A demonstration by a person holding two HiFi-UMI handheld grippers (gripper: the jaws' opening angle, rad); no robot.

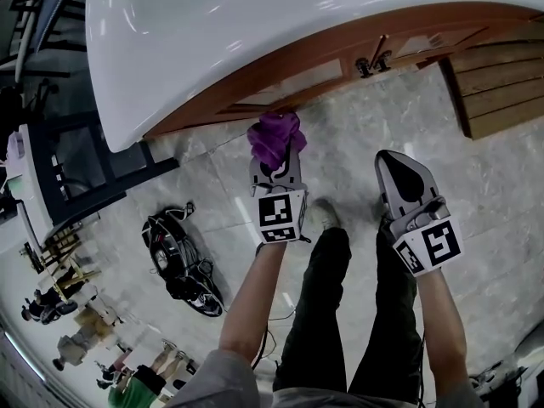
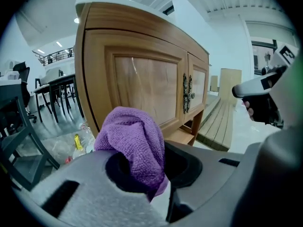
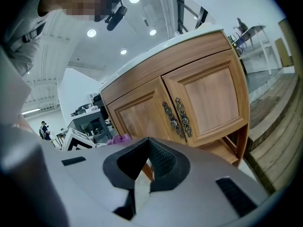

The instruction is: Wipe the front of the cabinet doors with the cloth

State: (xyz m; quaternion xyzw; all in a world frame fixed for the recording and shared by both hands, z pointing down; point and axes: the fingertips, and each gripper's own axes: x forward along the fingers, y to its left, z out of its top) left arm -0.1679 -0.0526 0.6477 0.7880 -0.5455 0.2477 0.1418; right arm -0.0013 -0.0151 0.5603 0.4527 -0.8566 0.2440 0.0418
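My left gripper [image 1: 274, 161] is shut on a bunched purple cloth [image 1: 274, 137], which bulges out above the jaws [image 2: 135, 141]. It points at the wooden cabinet [image 2: 142, 86], a short way in front of its left door and apart from it. The two doors meet at ornate metal handles [image 2: 187, 93]. My right gripper [image 1: 399, 173] hangs to the right, jaws shut with nothing between them, facing the same cabinet [image 3: 189, 98] and its handles [image 3: 177, 117]. The cloth [image 3: 119, 138] peeks over the right gripper's body.
A white countertop [image 1: 255, 32] overhangs the cabinet. Wooden planks [image 1: 497, 83] lie on the floor at the right. A black bag [image 1: 178, 262] sits on the tiled floor to the left, with dark tables and chairs [image 1: 51, 168] beyond. The person's legs stand below.
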